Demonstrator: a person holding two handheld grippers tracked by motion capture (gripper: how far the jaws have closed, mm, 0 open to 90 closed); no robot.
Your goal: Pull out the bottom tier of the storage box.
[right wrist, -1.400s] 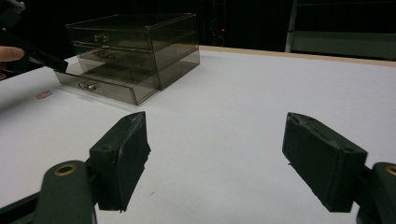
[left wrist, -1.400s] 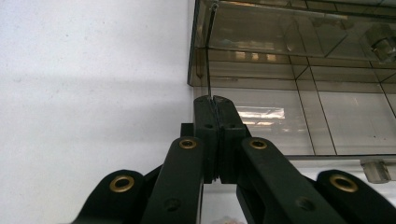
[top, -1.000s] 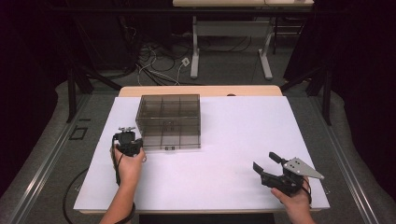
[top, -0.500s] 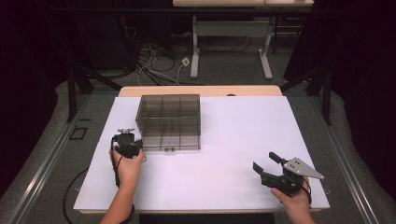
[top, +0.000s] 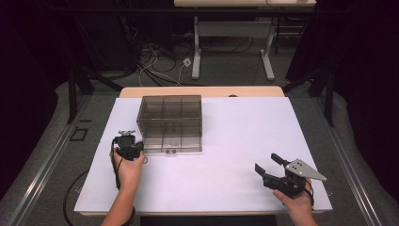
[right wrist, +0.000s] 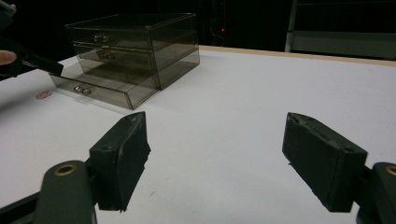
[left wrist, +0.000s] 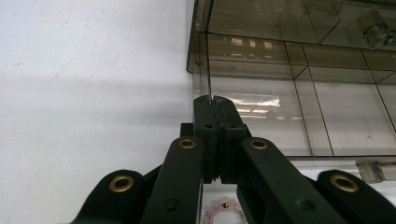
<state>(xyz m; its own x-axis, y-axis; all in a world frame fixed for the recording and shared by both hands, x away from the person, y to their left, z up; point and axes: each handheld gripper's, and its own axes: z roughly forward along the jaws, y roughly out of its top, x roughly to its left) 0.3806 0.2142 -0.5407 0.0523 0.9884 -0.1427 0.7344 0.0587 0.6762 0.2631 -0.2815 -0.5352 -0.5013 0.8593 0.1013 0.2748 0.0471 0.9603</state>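
A smoky clear drawer box (top: 171, 115) stands on the white table top (top: 244, 136), left of the middle. Its lowest drawer (top: 172, 145) is pulled out a little toward me; in the right gripper view that drawer (right wrist: 100, 91) shows a small knob (right wrist: 81, 90). My left gripper (top: 131, 148) sits at the drawer's front left corner. In the left gripper view its jaws (left wrist: 215, 100) are pressed together with nothing between them, just before the box's corner (left wrist: 198, 56). My right gripper (top: 270, 165) rests near the front right, open, with bare table between its pads (right wrist: 121, 158).
A small pink thing (right wrist: 43, 94) lies on the table by the left hand, under the left gripper (left wrist: 223, 211). A wooden table edge (top: 202, 91) runs behind the white top. Cables and desk legs (top: 195, 52) fill the floor beyond.
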